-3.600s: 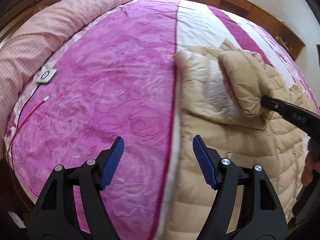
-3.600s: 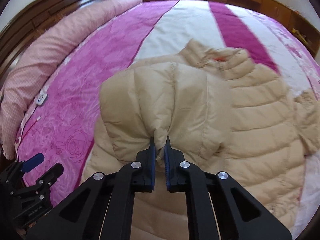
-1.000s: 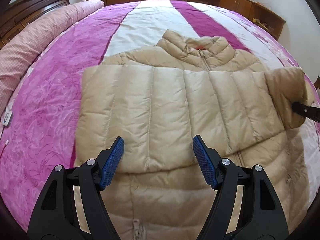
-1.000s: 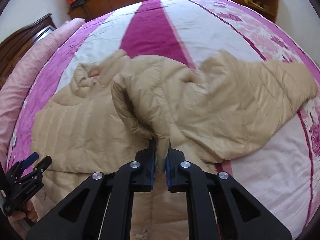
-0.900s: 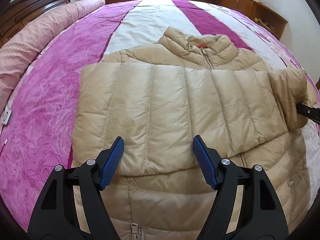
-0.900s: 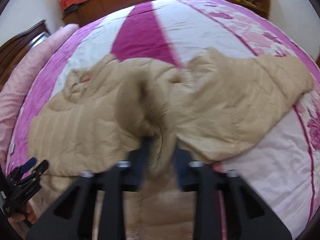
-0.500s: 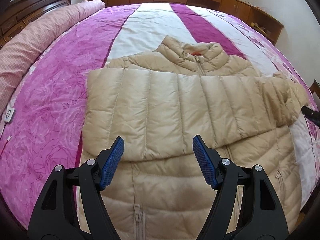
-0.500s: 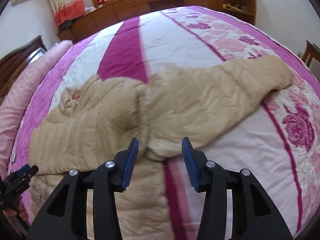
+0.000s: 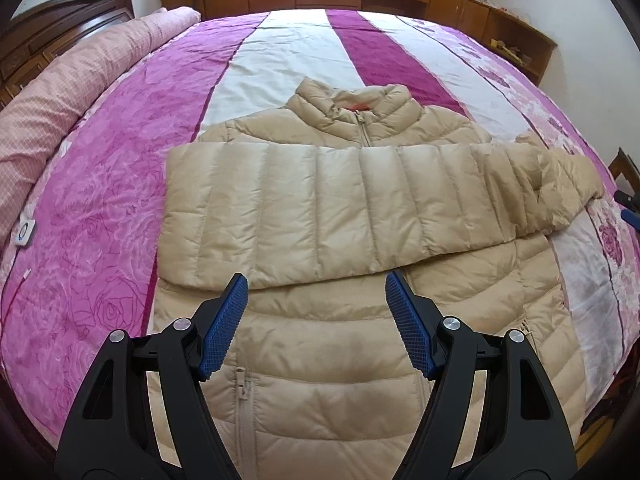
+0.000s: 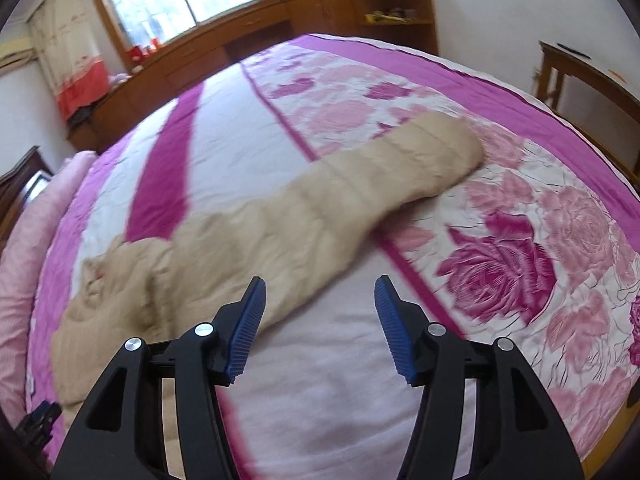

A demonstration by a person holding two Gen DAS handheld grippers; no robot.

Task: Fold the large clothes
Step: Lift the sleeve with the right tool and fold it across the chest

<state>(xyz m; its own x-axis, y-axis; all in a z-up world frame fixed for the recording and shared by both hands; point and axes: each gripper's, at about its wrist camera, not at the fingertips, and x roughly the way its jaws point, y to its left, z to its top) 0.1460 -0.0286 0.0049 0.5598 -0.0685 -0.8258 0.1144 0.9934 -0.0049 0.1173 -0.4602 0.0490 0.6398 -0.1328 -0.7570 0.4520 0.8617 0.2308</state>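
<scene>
Jacket (image 9: 320,344) first: the beige quilted puffer lies front-up across the middle of the left wrist view, its collar (image 9: 356,104) toward the top of the frame and its zip running down to the bottom edge, spread on the pink and white striped bedspread (image 9: 100,184). We see one sleeve (image 9: 320,216) laid straight across the chest from centre left to the right side of the frame, its cuff end spilling past the jacket's edge at the right; we judge it sits there as the first fold, narrowing the body before it is folded over. Our left gripper (image 9: 316,320) hangs above the lower chest at the bottom centre of that view with its blue pads spread wide and nothing between them, so it is idle, probably waiting for a hem or a side to take. Our right gripper (image 10: 320,328) has just been opening; in its own view its pads stand apart over bare bedspread at the bottom centre, empty. The other sleeve (image 10: 400,172) stretches out flat from centre left up toward the upper right of that view, well clear of the pads. We take it as the next thing to bring across, which would explain why this gripper faces that way. That view is blurred, so finer detail of the cuff escapes us.
</scene>
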